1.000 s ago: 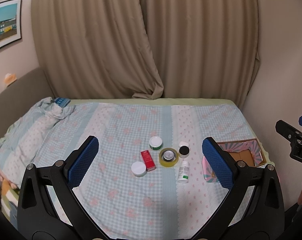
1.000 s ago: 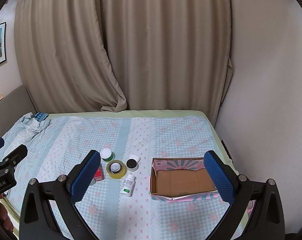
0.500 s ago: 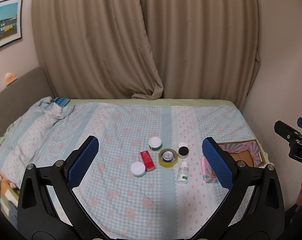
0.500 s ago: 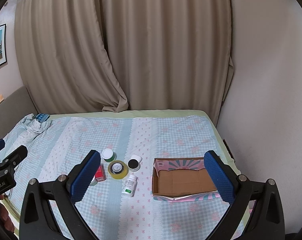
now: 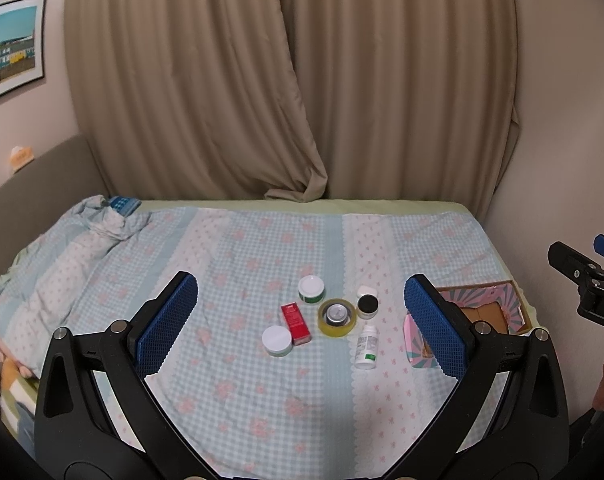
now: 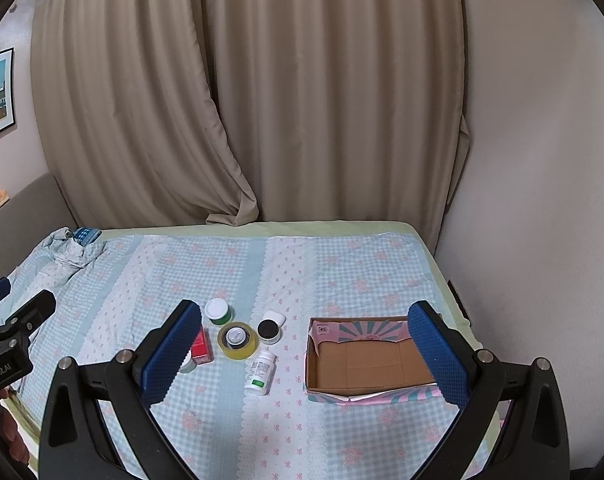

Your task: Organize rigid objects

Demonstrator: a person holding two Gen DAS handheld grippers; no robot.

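- Left gripper (image 5: 302, 320): fingers spread wide, empty, held above the bed (image 5: 229, 264), framing the cluster of small items.
- Right gripper (image 6: 304, 346): fingers spread wide as well, empty, held above the bed with the box (image 6: 366, 364) between its pads.
- Tape roll (image 5: 337, 317): yellow, flat on the bedspread, mid-cluster, with a small silver-topped item inside its ring.
- Green jar (image 5: 311, 289): white lid, just behind and left of the tape roll.
- Red carton (image 5: 295, 323): lying flat, just left of the tape roll, touching or nearly touching the white jar (image 5: 277, 340) at its near left.
- Black-topped jar (image 5: 368, 305): just right of the tape roll, with a white cap (image 5: 366, 291) against its far side.
- White bottle (image 5: 366, 347): lying on its side, cap toward the tape roll, nearest of the cluster.
- Box: open-topped cardboard, pink and teal outside, empty inside, near the bed's right edge, apart from the cluster.
- Crumpled bedding (image 5: 97, 224) at the far left corner; beige curtains (image 5: 285, 80) behind the bed.
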